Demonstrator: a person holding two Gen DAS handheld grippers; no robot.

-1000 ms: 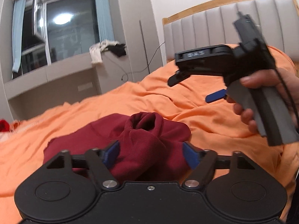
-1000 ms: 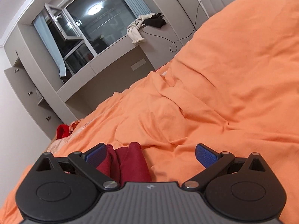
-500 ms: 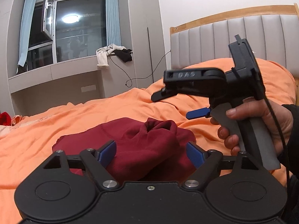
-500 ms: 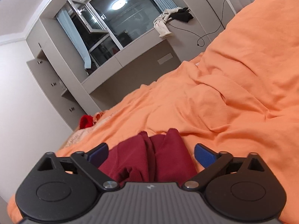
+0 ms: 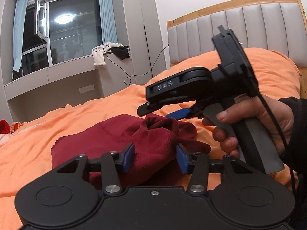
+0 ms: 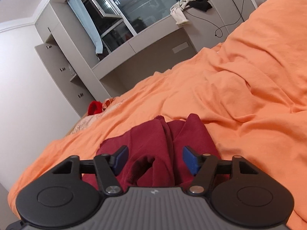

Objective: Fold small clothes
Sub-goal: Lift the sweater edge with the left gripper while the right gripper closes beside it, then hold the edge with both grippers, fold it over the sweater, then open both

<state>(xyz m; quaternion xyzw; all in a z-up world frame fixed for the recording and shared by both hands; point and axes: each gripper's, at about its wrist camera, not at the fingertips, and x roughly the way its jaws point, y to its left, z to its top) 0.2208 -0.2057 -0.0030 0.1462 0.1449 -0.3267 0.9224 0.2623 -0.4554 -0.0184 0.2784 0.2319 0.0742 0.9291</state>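
Observation:
A dark red garment lies bunched on the orange bedcover, with a raised tube-like opening at its near end. My left gripper is open, its blue pads either side of the bunched cloth. My right gripper is open above the same garment, pads straddling a fold and a sleeve opening. In the left wrist view the right gripper hovers just above the garment's far end, held by a hand.
The orange cover is rumpled across the whole bed. A padded grey headboard stands at the back right. A grey window ledge carries white and black clothes and a cable. A small red item lies at the bed's far left edge.
Both grippers' jaws have narrowed around the red garment. The right gripper has moved down and left over the garment, so more of it fills its view.

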